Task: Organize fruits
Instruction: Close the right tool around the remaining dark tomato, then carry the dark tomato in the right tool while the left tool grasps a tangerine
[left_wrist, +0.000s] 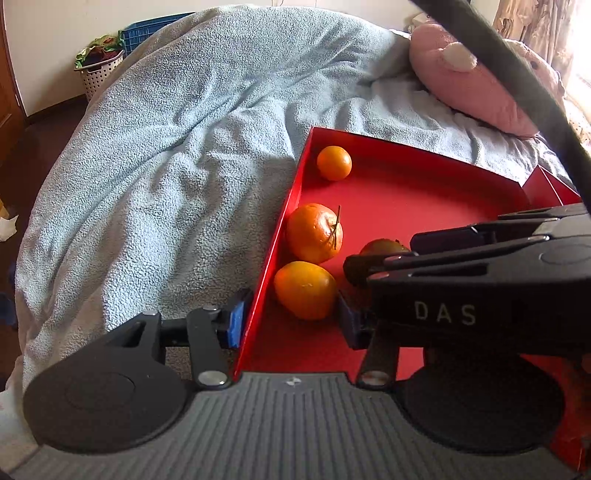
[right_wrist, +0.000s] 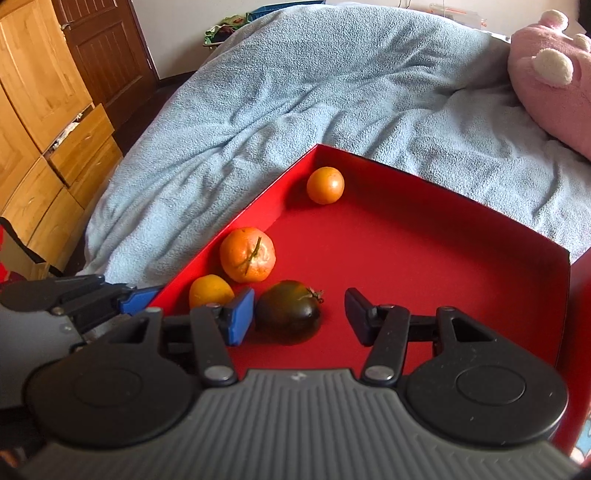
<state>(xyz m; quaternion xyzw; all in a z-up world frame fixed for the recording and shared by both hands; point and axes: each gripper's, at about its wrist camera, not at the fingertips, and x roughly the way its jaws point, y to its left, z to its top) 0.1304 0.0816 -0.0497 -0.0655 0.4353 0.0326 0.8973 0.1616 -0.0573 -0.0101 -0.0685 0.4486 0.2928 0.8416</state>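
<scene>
A red tray (left_wrist: 406, 192) (right_wrist: 424, 258) lies on the blue blanket and holds the fruit. A small orange (left_wrist: 334, 162) (right_wrist: 325, 184) sits in its far corner. Along the left wall are a stemmed mandarin (left_wrist: 314, 232) (right_wrist: 247, 254) and a smooth orange (left_wrist: 304, 290) (right_wrist: 210, 290). My left gripper (left_wrist: 291, 325) straddles that wall, with one pad (left_wrist: 236, 325) outside against it and the other against the smooth orange. A dark green-red tomato (right_wrist: 288, 314) (left_wrist: 384, 247) lies between the fingers of my right gripper (right_wrist: 299, 317). It touches the left pad, clear of the right.
A light blue blanket (left_wrist: 184, 166) covers the bed around the tray. A pink plush pillow (left_wrist: 469, 92) (right_wrist: 546, 85) lies at the far right. Wooden wardrobe and drawers (right_wrist: 44, 122) stand to the left, with a laundry basket (left_wrist: 99, 74) and blue crate (left_wrist: 147, 33) beyond the bed.
</scene>
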